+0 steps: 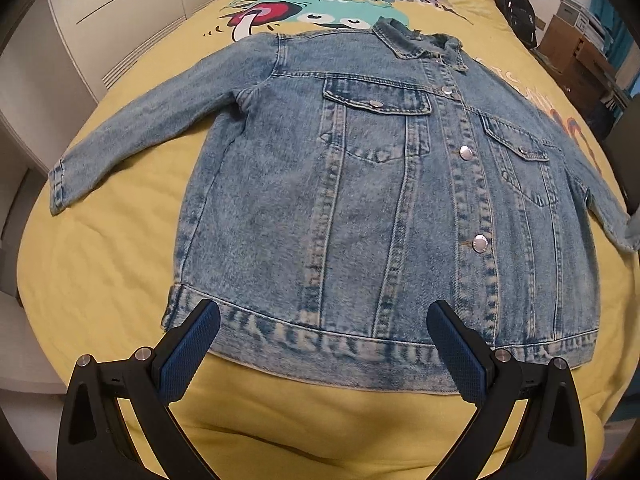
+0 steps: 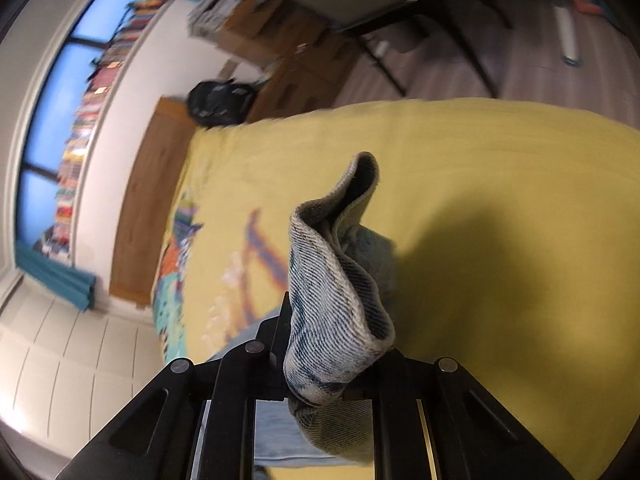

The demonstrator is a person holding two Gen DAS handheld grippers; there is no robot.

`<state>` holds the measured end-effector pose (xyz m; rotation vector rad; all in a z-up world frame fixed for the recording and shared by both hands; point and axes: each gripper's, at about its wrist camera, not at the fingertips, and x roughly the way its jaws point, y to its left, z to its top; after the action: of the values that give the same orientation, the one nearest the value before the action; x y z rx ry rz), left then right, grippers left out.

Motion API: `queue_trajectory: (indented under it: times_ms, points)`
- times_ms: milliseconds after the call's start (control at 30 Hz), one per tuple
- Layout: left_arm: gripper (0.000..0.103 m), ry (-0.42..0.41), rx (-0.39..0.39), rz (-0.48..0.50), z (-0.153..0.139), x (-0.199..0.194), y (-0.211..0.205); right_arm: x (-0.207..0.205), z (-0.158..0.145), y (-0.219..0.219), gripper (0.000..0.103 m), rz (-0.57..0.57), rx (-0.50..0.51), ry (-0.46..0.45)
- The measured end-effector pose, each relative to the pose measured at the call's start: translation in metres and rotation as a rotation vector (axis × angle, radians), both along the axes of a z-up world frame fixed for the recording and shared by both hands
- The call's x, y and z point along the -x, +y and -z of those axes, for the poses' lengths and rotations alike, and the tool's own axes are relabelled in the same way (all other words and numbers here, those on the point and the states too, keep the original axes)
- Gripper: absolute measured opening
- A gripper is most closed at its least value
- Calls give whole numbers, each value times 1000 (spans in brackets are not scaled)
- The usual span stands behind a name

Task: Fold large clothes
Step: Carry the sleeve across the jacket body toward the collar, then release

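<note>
The jacket's right sleeve [image 1: 624,224] runs off the frame edge (books [image 2: 80,148] blurred).

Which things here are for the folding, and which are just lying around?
For the folding:
denim jacket, spread on the yellow bedspread
its sleeve cuff, pinched in the right gripper
left gripper, open over the hem

Just lying around:
black backpack
books on the windowsill

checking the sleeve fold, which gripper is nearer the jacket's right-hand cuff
Right. The right gripper is shut on that cuff, lifting it off the bed. The left gripper hangs open over the jacket hem, far from it.
</note>
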<state>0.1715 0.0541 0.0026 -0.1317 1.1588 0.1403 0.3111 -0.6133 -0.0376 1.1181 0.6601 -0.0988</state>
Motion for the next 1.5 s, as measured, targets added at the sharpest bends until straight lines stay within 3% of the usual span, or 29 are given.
queue_trajectory:
  times_ms: [267, 400, 867, 1133, 1300, 1500]
  points:
    - [102, -50, 13, -49, -10, 9, 39, -71, -51, 115, 15, -186, -38, -63]
    - [102, -66, 33, -78, -12, 17, 64, -105, -73, 194, 15, -303, -15, -68]
    - [102, -97, 83, -185, -2, 37, 139, -165, -102, 439, 15, -645, 14, -145]
    - [102, -74, 101, -214, 13, 45, 159, -162, -70, 562, 16, -802, 57, -140]
    - [102, -69, 98, -228, 17, 49, 164, -144, -26, 620, 17, -906, 234, -50]
    - [102, -54, 112, -224, 25, 48, 160, -107, 24, 656, 19, -1015, 481, 39]
